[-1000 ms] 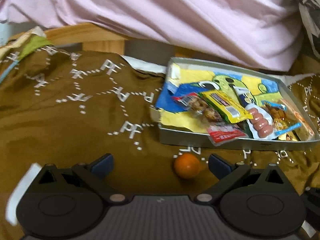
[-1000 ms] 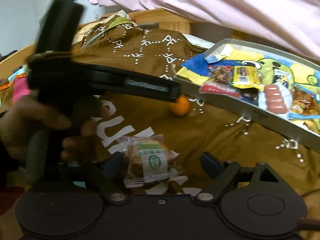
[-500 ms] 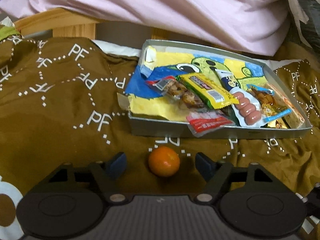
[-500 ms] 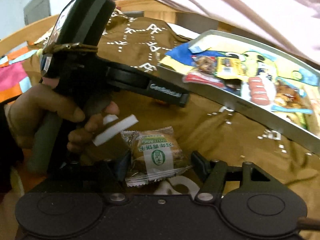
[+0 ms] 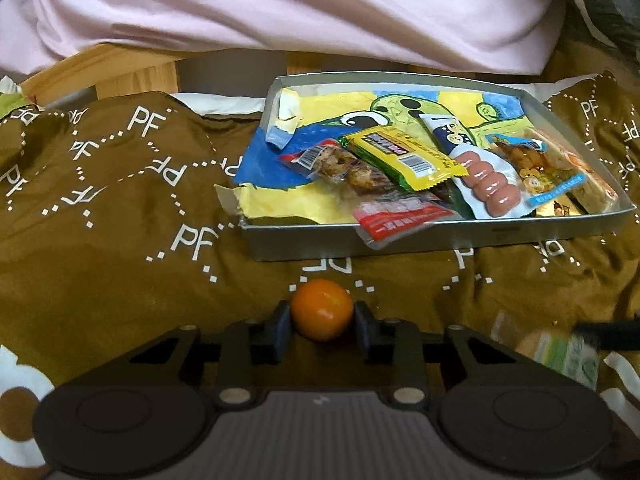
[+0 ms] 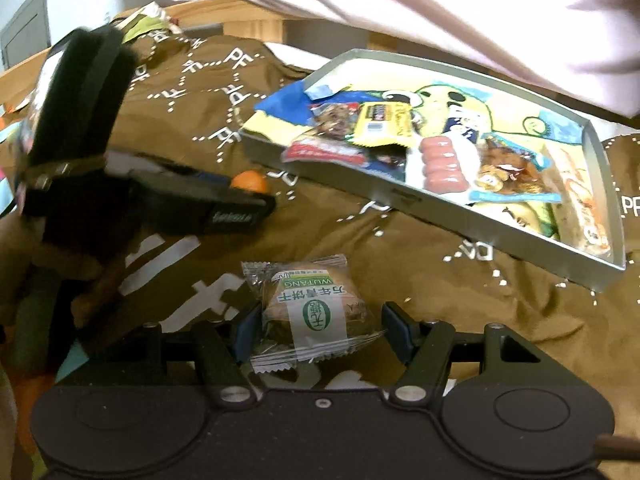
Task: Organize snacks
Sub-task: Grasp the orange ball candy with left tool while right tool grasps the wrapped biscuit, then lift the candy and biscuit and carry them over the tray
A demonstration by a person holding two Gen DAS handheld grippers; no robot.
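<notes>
Item one, at left: small round orange citrus fruit (image 5: 322,314), lying on the brown quilted bed cover printed with white "PF" letters (image 5: 100,216), just in front of the tray's near wall. The left gripper (image 5: 321,322) has its jaws clamped on it, having just closed; both blue pads press the fruit's sides at its widest line. Handling, as judged: firm, light, smooth-skinned, liable to roll or squirt out if pinched off-centre; the present hold across the middle looks sound. Moderate pressure only, since the peel bruises.

Item two, centre: round biscuit cake in a clear crinkly wrapper with a green-and-white label (image 6: 310,312), flat on the same cover. The right gripper (image 6: 318,330) straddles it, jaws part-way closed after a recent narrowing; the pads seem to meet the wrapper's edges, though a firm pinch cannot be confirmed. Handling, as judged: very light, crumbly inside, slippery film outside. Best taken across the cake body, not the loose sealed ends.

Item three, at right: shallow grey metal tray lined with a yellow-and-blue cartoon sheet (image 6: 516,246), holding assorted packets and a pink sausage pack (image 6: 442,164). Likely destination for both items.
</notes>
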